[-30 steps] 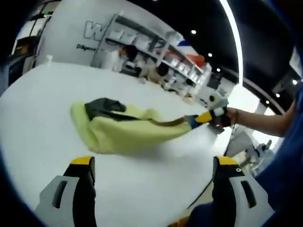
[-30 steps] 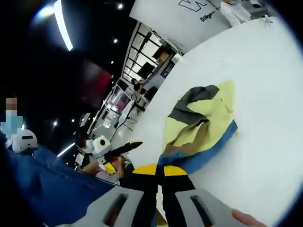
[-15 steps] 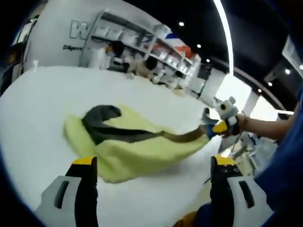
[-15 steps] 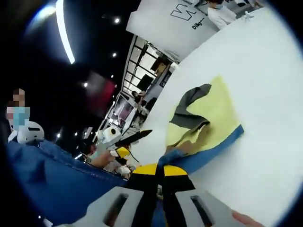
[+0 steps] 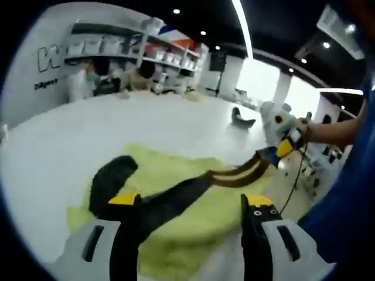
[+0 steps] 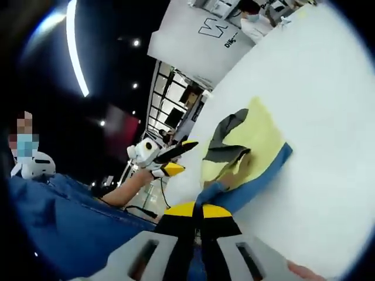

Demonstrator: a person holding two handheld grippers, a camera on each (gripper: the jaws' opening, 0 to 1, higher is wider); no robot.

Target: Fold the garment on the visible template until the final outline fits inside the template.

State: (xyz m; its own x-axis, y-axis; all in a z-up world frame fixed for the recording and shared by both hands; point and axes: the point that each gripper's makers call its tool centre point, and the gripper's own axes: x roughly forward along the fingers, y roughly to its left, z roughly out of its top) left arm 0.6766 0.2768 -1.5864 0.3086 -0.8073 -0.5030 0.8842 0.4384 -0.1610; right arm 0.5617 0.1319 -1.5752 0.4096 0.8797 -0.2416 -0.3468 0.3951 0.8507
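Yellow garment (image 5: 176,205) lies spread on a white table (image 5: 88,129), one blue-edged corner lifted.
The right gripper (image 6: 196,213) has its jaws closed on the garment's blue edge; the left gripper (image 5: 190,202) hovers above the cloth, jaws apart and holding nothing.

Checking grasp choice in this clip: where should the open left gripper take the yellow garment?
Probably the near yellow edge of the garment, between the open left gripper jaws, approaching low over the white table. The right gripper already holds the far blue-trimmed end.
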